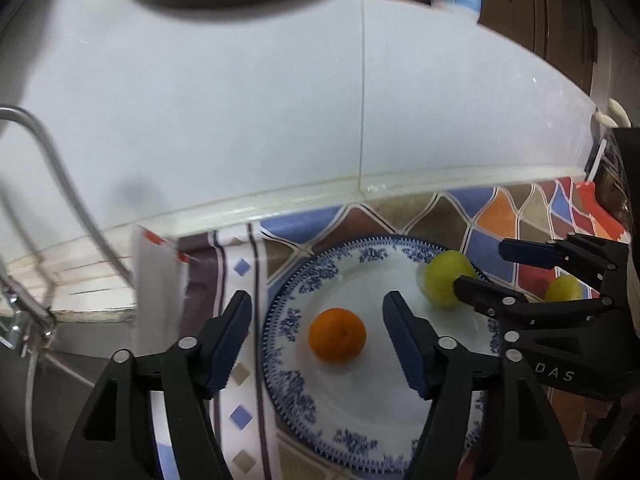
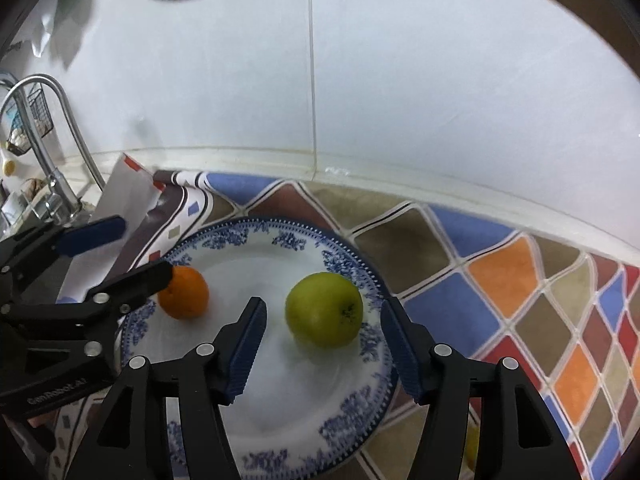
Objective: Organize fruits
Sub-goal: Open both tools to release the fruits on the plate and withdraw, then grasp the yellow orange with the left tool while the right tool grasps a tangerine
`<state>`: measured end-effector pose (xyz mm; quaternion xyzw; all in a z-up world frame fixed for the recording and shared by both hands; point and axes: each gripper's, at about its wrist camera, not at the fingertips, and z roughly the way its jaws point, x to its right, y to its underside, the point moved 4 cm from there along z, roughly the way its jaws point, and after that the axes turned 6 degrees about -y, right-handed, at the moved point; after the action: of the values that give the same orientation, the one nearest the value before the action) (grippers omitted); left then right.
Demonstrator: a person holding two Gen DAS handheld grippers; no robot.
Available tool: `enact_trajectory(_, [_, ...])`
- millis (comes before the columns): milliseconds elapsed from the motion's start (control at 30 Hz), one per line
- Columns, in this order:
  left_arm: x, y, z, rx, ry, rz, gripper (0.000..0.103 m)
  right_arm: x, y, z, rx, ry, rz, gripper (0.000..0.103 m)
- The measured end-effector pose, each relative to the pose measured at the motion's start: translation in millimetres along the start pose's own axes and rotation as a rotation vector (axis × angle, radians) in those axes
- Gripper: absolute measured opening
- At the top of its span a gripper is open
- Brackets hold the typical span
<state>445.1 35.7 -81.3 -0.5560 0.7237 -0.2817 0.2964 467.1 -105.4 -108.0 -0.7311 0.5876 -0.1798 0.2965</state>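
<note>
Sitting free on blue-patterned plate (image 1: 472, 336): orange (image 1: 337, 334) left, green apple (image 2: 324, 309) right, apart. Hovering over orange: left gripper (image 1: 316, 338), jaws spread, pads not touching. Hovering over apple: right gripper (image 2: 322, 344), jaws spread, clear of fruit. Lying beyond plate rim: second green fruit (image 1: 563, 288).

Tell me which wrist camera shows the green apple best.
The right wrist view: the green apple sits whole on the plate ahead of its open gripper. In the left wrist view it is off-centre, partly hidden by a finger.
</note>
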Motion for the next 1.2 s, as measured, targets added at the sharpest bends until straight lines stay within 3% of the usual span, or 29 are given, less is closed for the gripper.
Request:
enact_trajectory(100, [-2.9, 0.9, -23.3, 0.033, -0.025, -0.014, 0.076, -2.4, 1.3, -20.8, 0.043, 0.026, 0.000, 0.068])
enact_trajectory(433, [-6.3, 14.0, -104.2, 0.150, -0.085, -0.037, 0.095, -16.9, 20.2, -98.8, 0.160, 0.060, 0.017, 0.078])
enact_trajectory(800, [-8.2, 47.5, -169.9, 0.213, -0.116, -0.070, 0.101, -37.2, 53.7, -167.0, 0.241, 0.103, 0.034, 0.082])
enact_trajectory(1200, [-3.5, 81.0, -198.4, 0.249, -0.136, -0.017, 0.101, -57.9, 96.2, -192.3, 0.248, 0.113, 0.022, 0.082])
